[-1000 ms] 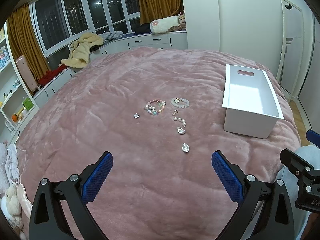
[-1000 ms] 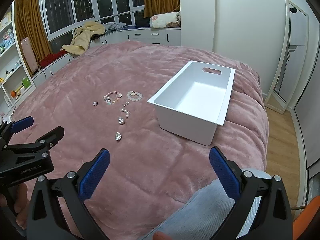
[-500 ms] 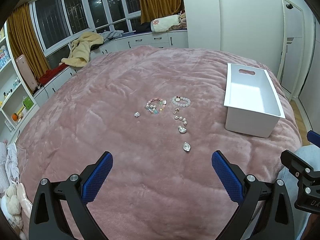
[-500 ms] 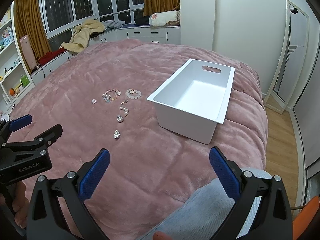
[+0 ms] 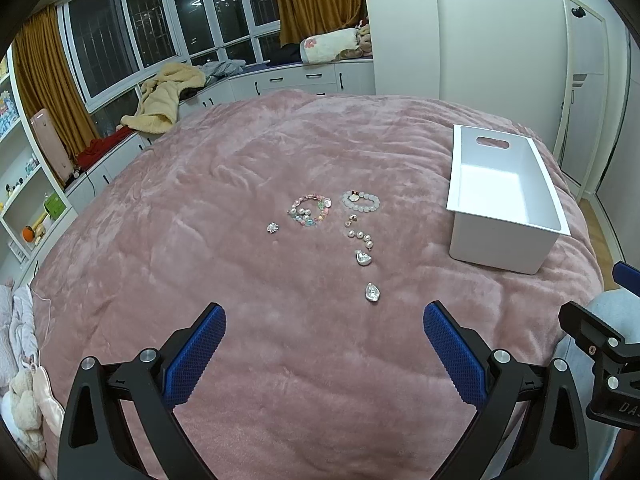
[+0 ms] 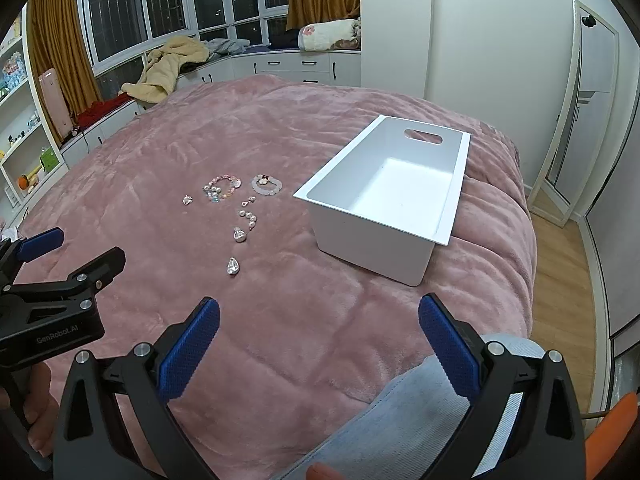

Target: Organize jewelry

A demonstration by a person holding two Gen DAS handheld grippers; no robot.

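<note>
Pink plush bed (image 5: 200, 264): jewelry (image 5: 308, 211) scattered, white bin (image 5: 502, 236) right.

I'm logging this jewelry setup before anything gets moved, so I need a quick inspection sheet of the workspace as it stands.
Surface: pink plush blanket over a bed, wrinkled.
Job's things: white bin upright, nothing seen inside; multicolour bead bracelet, white bead bracelet, pearl strand, two silver pendants and a small silver charm lie loose on the blanket, left of the bin.
Clutter: nothing seen among the jewelry.
Grippers: left gripper and right gripper both open, above the blanket, holding nothing.
Cables: nothing seen on the bed.
Surroundings: yellow garment on the window bench, shelves at left, mirror at right.
</note>
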